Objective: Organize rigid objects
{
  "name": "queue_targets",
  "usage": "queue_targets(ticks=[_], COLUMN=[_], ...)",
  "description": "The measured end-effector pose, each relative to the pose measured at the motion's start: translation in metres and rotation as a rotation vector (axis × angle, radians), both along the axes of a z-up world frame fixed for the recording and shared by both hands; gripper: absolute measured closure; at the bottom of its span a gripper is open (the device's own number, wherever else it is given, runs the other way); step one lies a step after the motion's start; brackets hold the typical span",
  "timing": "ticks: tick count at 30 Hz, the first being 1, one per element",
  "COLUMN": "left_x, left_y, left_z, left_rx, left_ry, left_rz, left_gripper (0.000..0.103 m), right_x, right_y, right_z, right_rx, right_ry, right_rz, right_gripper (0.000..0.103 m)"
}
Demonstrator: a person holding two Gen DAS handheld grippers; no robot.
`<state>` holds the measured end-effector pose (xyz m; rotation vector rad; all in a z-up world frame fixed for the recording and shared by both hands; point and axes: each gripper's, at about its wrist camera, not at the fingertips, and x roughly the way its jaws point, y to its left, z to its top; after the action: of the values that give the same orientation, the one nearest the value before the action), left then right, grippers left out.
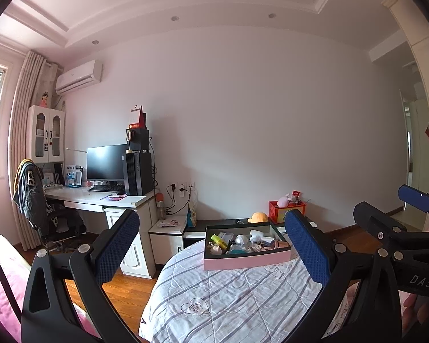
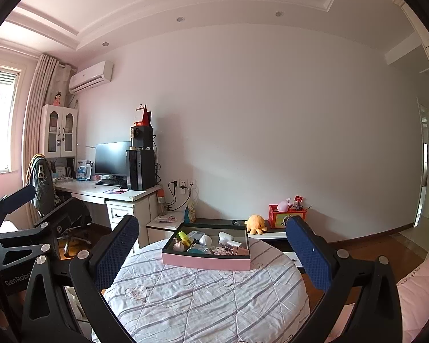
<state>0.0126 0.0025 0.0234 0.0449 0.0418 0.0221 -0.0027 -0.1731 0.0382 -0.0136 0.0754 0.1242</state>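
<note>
A pink-sided box with a dark inner rim [image 1: 246, 262] [image 2: 206, 262] rests on a round surface under a striped quilt [image 1: 228, 300] [image 2: 203, 300]. Inside lie several small items: a yellow-green marker [image 1: 218, 240] [image 2: 183, 235], a white round gadget [image 1: 242, 240] [image 2: 205, 240], a white handheld device [image 2: 226, 238] and a pink figure. My left gripper [image 1: 211, 245] is open, raised short of the box, with nothing between its blue pads. My right gripper [image 2: 211, 248] is open too, also short of the box. Each gripper shows at the other view's edge.
Behind the box a low black-topped cabinet holds an orange plush octopus [image 2: 256, 224] and a red box of toys [image 2: 286, 214]. A white desk [image 1: 100, 197] with monitor, computer tower and draped chair stands at the left. Pink bedding lies at both lower sides.
</note>
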Motion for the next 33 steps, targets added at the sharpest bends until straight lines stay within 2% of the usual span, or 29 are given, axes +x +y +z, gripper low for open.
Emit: queue_targets(ticks=[33], left_x=[0.0004], left_y=[0.0012], left_z=[-0.0034], left_rx=[0.006], left_ry=[0.02], left_rz=[0.013], left_gripper=[0.0], right_x=[0.0042], right_y=[0.0002], right_z=[-0.0028], right_rx=[0.009], right_ry=[0.028], right_rz=[0.007], right_gripper=[0.0])
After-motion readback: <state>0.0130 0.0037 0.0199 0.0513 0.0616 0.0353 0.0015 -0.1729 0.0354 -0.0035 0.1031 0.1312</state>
